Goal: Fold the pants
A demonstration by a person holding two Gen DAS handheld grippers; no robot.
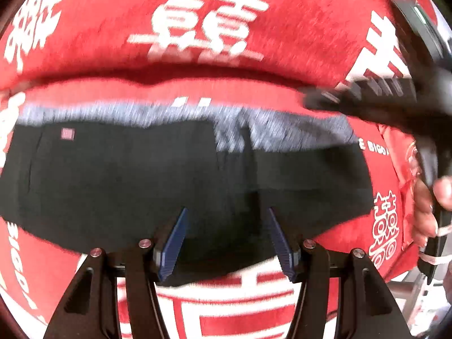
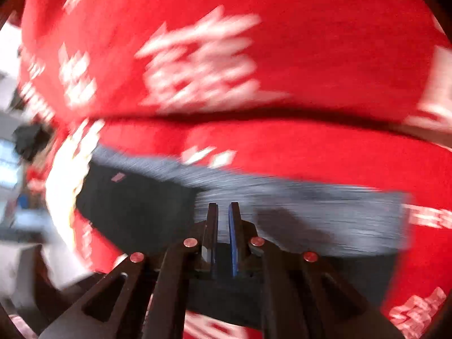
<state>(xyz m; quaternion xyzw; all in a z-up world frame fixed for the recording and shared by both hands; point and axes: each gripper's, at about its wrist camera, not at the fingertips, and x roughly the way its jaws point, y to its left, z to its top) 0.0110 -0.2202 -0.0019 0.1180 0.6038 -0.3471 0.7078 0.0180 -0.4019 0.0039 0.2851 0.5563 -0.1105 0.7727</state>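
Note:
Black pants [image 1: 141, 180] with a grey ribbed waistband [image 1: 135, 114] lie flat on a red bedcover [image 1: 214, 8] printed with white characters. My left gripper [image 1: 227, 212] is open, its blue pads [image 1: 175, 243] spread just above the near edge of the pants, holding nothing. My right gripper [image 2: 223, 206] has its jaws nearly together with a thin gap and nothing visible between them, hovering over the waistband [image 2: 310, 197] and black cloth [image 2: 135, 206]. The right gripper also shows in the left wrist view [image 1: 367, 99] as a blurred black shape at the upper right.
A fold or ridge of the red cover [image 1: 197, 73] runs across behind the waistband. A hand [image 1: 429, 214] holds the right gripper's handle. The bed's left edge and blurred room clutter [image 2: 17, 169] show in the right wrist view.

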